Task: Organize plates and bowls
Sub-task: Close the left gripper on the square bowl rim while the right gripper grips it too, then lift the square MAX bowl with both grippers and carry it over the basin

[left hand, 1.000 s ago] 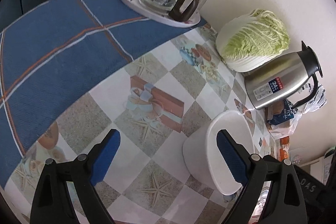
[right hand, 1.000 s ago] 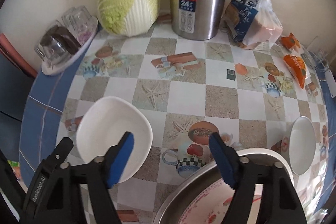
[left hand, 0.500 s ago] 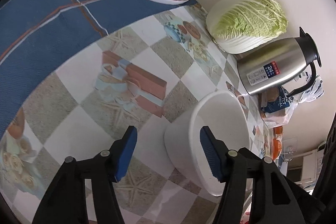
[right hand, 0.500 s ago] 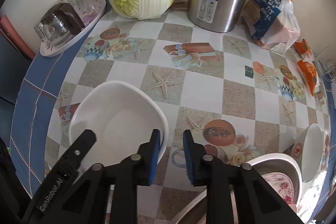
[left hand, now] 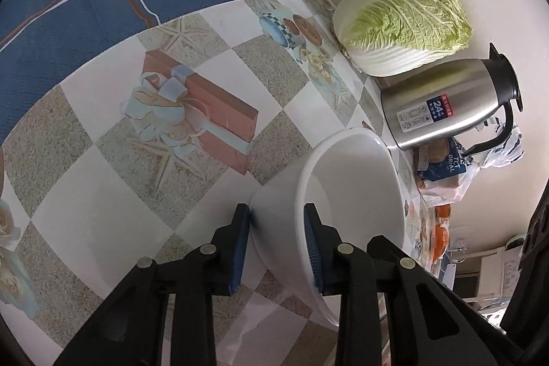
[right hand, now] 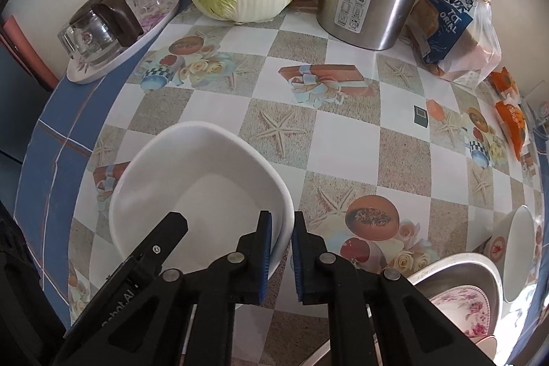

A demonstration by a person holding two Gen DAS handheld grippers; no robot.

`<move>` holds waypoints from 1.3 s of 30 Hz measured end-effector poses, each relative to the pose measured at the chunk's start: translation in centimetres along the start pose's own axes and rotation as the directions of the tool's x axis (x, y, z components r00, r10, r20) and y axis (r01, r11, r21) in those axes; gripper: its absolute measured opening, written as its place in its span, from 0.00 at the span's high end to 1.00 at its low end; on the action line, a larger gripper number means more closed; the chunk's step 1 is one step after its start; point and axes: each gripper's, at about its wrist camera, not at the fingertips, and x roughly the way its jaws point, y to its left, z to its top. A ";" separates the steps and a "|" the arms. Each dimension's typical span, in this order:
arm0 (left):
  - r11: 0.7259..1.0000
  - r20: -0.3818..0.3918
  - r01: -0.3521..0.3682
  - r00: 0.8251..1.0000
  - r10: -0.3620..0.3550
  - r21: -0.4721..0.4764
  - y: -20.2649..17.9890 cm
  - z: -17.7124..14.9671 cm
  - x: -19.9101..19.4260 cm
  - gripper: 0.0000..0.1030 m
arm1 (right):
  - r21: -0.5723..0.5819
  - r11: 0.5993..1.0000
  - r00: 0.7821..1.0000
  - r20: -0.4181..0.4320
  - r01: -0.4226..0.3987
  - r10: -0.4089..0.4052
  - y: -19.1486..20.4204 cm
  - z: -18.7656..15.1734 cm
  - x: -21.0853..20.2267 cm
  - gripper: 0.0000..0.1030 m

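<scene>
Now both grippers pinch the white bowl (right hand: 202,184) across its wall: left gripper (left hand: 278,246) on its near-left rim, right gripper (right hand: 281,252) on its near-right rim, jaws just closing.

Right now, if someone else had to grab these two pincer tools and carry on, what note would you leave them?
Left gripper: jaws have just been closing, one pad outside and one inside the near wall of the white bowl.
Right gripper: clamped on the same bowl's opposite rim, also seen in the right wrist view.
The bowl sits on the checked tablecloth, not visibly lifted yet.
A metal basin holding a floral plate, and a small bowl beside it, are at lower right.
Done: grip taken. Left: move the bowl and tidy the rest.
</scene>
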 end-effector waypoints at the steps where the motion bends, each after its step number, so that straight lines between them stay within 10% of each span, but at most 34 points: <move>1: 1.000 -0.001 0.002 1.000 -0.002 -0.001 0.1 0.0 0.0 0.69 | -0.002 1.000 1.000 0.002 0.001 -0.001 0.0 0.0 -0.1 0.88; 39: 0.957 0.118 0.021 0.991 -0.057 0.289 -7.4 -4.8 -11.9 0.72 | 0.065 0.986 0.968 0.208 -0.154 0.137 -4.2 -6.1 -13.0 0.87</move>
